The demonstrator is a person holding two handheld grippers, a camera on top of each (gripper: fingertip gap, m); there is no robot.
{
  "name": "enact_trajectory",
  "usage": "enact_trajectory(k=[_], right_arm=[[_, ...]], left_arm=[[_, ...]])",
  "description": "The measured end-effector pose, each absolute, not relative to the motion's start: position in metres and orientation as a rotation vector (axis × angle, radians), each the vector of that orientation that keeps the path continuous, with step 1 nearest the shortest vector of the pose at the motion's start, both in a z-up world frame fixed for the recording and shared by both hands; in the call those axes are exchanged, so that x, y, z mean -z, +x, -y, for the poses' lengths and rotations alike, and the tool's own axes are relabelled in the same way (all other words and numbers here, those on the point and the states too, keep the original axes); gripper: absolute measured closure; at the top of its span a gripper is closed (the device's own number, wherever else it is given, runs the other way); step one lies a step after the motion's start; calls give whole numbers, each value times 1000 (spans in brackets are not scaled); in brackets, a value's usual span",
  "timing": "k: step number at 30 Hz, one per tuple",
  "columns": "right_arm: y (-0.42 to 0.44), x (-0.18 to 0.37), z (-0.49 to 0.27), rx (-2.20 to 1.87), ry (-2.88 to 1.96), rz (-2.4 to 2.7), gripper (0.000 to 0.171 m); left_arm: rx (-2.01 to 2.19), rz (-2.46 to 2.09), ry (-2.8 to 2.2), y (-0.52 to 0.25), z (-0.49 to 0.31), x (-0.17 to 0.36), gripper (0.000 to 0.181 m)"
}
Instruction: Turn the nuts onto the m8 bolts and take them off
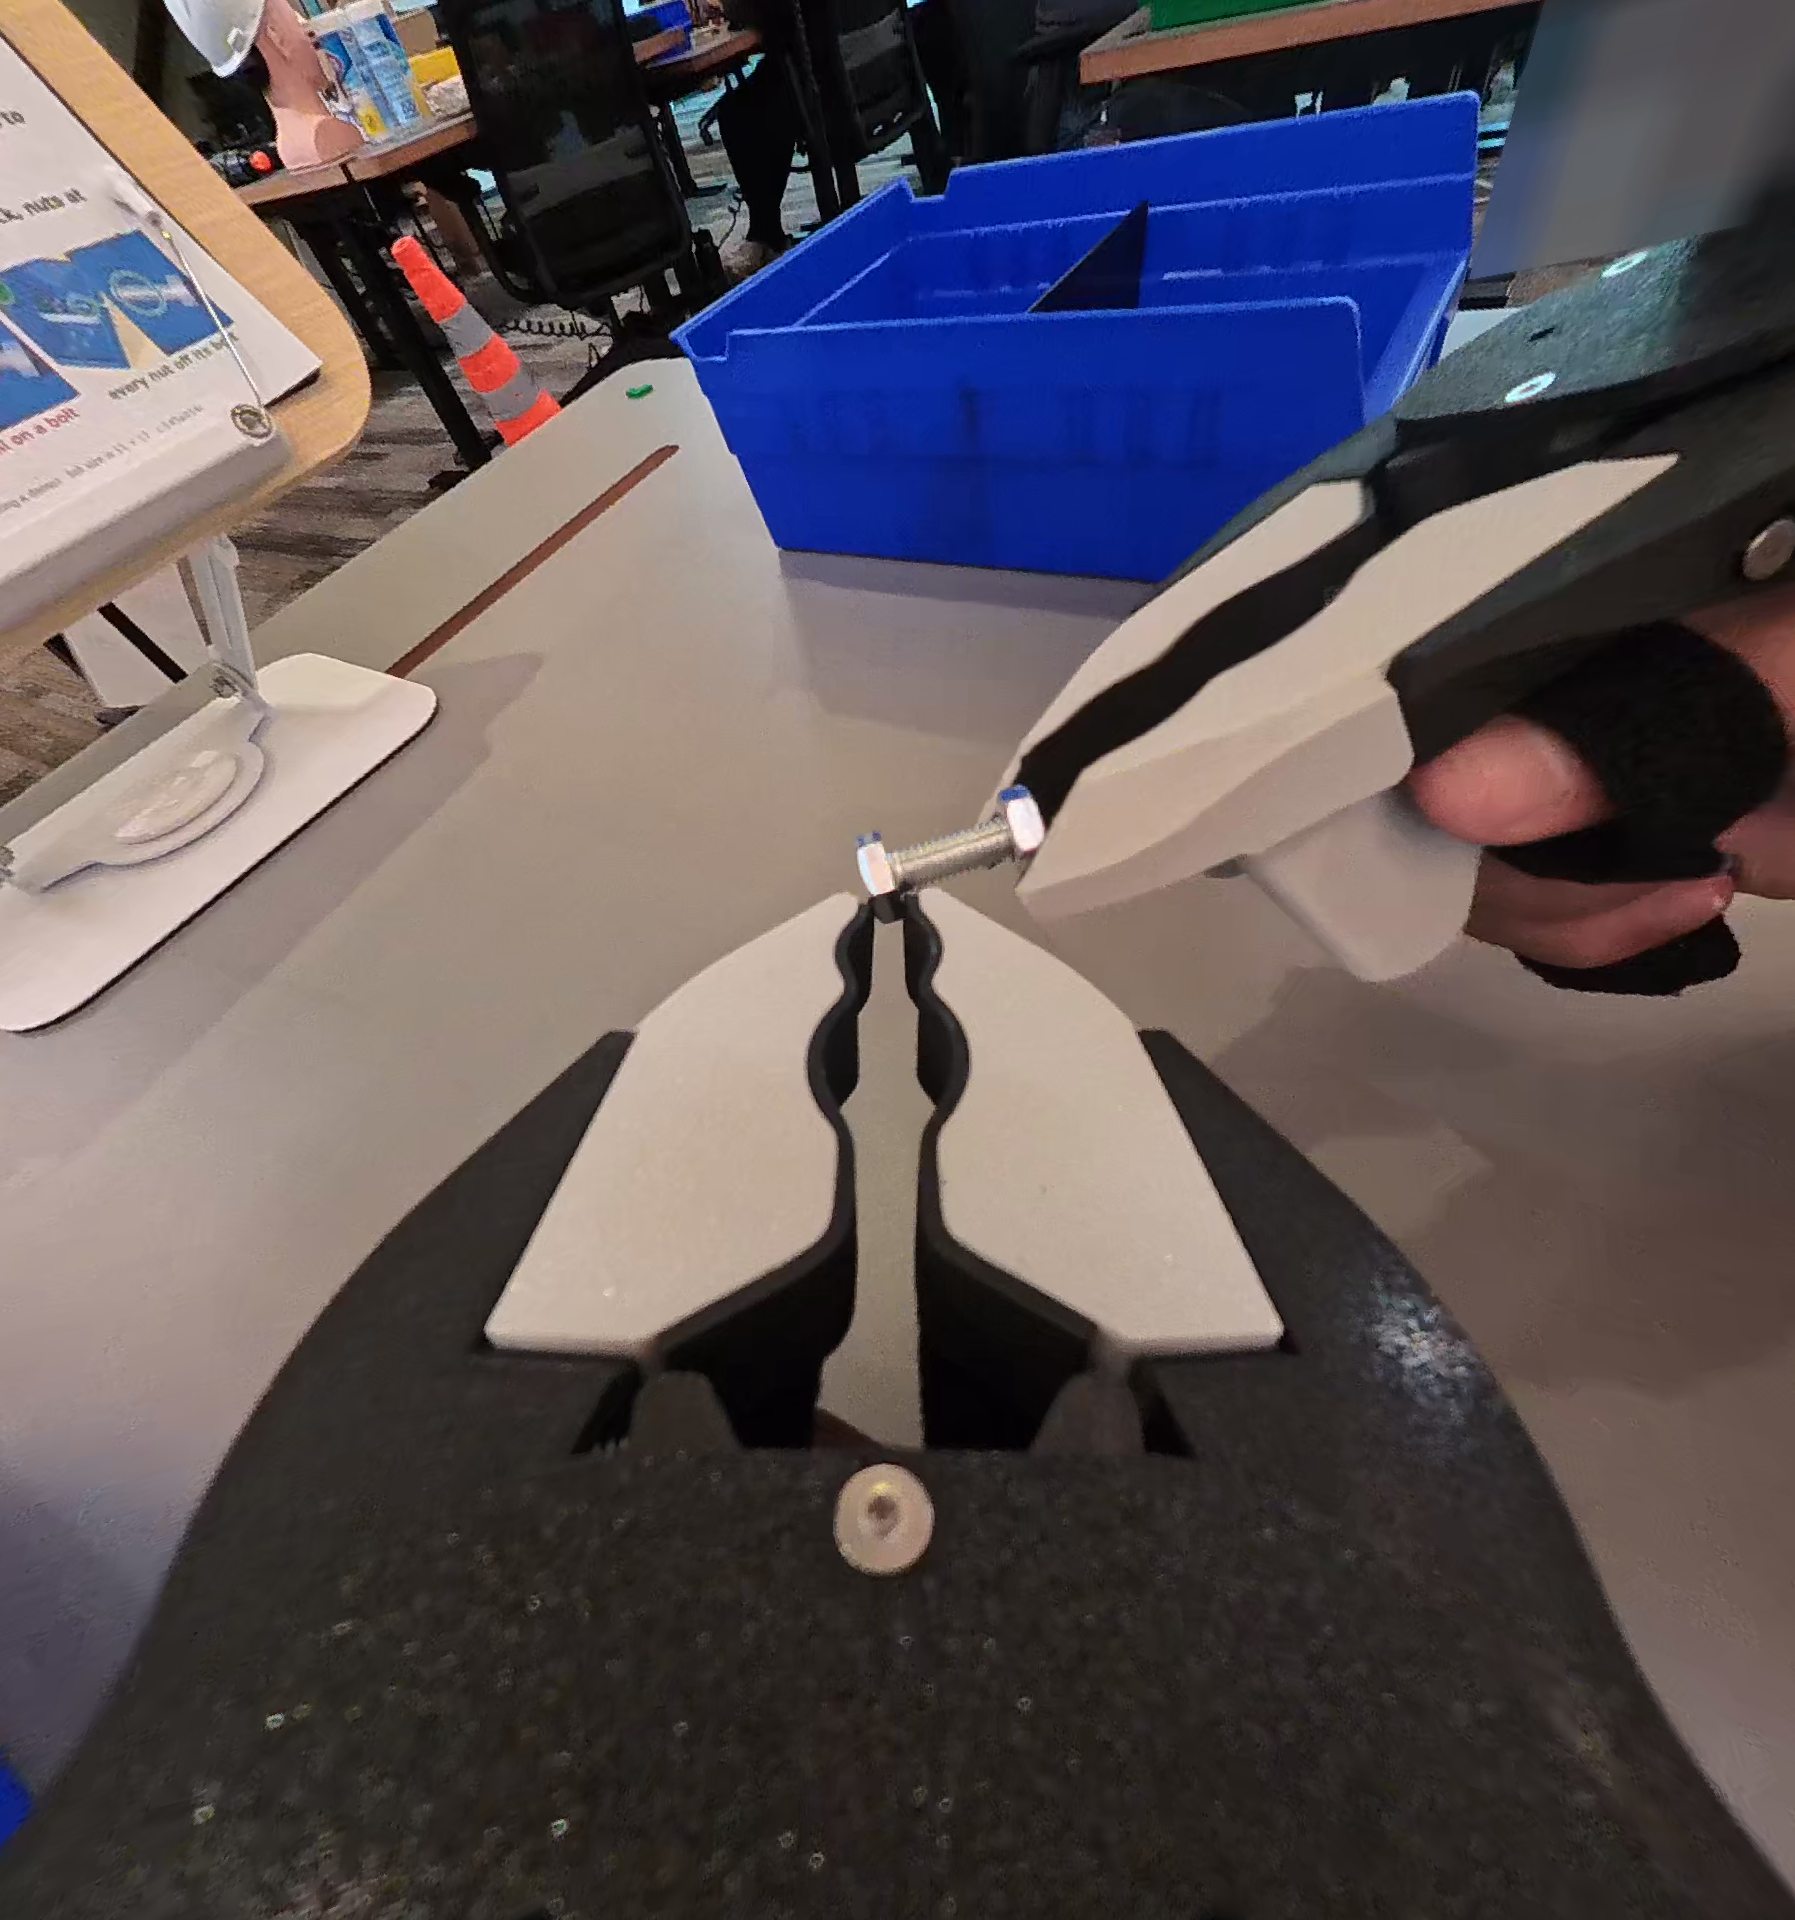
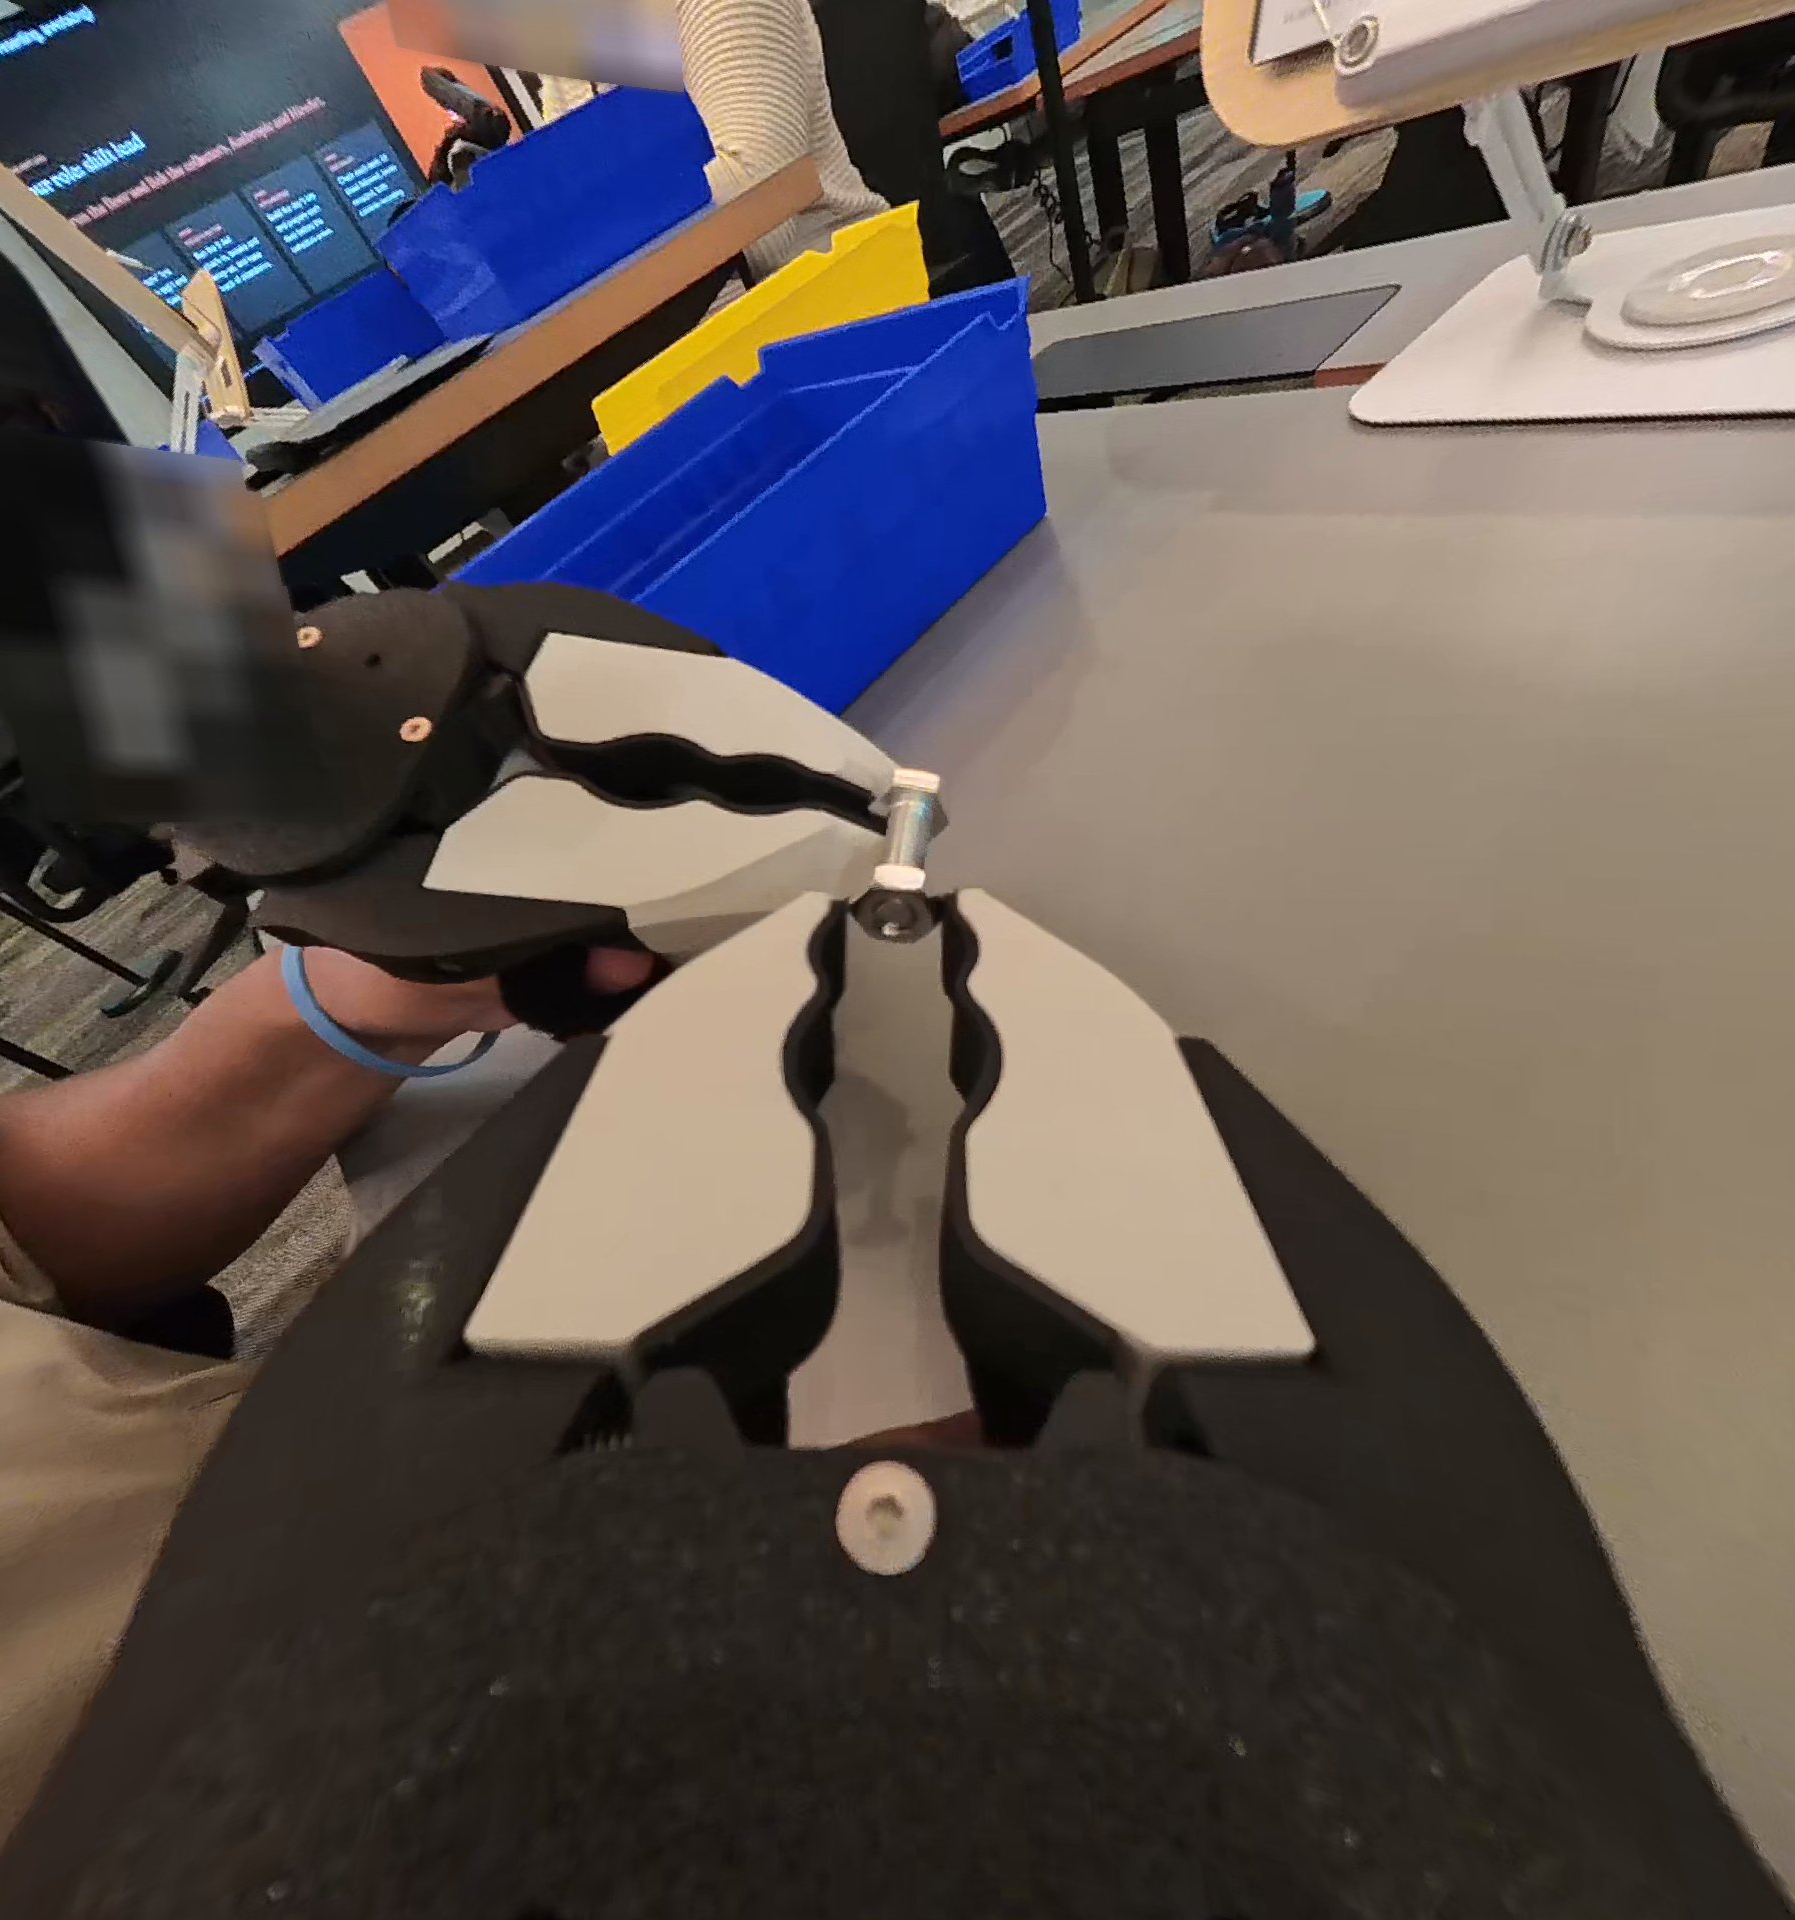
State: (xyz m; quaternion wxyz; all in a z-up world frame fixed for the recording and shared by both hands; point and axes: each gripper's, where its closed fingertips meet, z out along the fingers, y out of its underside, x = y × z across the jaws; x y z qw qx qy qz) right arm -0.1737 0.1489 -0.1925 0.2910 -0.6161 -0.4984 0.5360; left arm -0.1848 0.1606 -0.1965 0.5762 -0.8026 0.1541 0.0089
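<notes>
Bolt was held in the air above the grey bench, spanning the two grippers. Left gripper had its fingers clamped on the hex piece at one end; which end was head and which nut could not be told. Right gripper fingers were clamped on the other end. Blue bin stood behind, well apart from the bolt.

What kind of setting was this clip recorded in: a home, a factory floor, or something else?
Probably a shared lab or training workroom. A blue parts bin sits on the grey table, an instruction sheet on a stand stands beside it, and more desks with bins fill the background.
</notes>
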Motion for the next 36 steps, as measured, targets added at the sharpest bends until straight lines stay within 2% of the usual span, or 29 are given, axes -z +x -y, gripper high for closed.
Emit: enact_trajectory(k=[6, 14, 17, 20, 22, 25, 32, 36], right_arm=[[-172, 200, -155, -1043, -1443, 1539, 155], [-170, 205, -165, -276, -827, 1789, 155], [-171, 204, -167, -111, -658, 1775, 155], [-171, 202, -168, -224, -741, 1770, 153], [-169, 198, -166, -371, -837, 1750, 137], [-163, 193, -161, -674, -1046, 1693, 130], [-157, 160, -148, -1746, -1551, 1252, 142], [-162, 166, -144, -1940, -1661, 1129, 144]], left_arm=[[26, -354, -1935, -185, -161, 202, 176], [282, -307, -2147, -183, -164, 213, 176], [331, -285, -2212, -185, -167, 214, 177], [269, -310, -2194, -187, -171, 213, 176], [273, -311, -2145, -185, -172, 207, 176], [237, -320, -2026, -183, -170, 193, 176], [200, -272, -1816, -186, -159, 170, 176], [153, -229, -1782, -192, -157, 167, 176]])
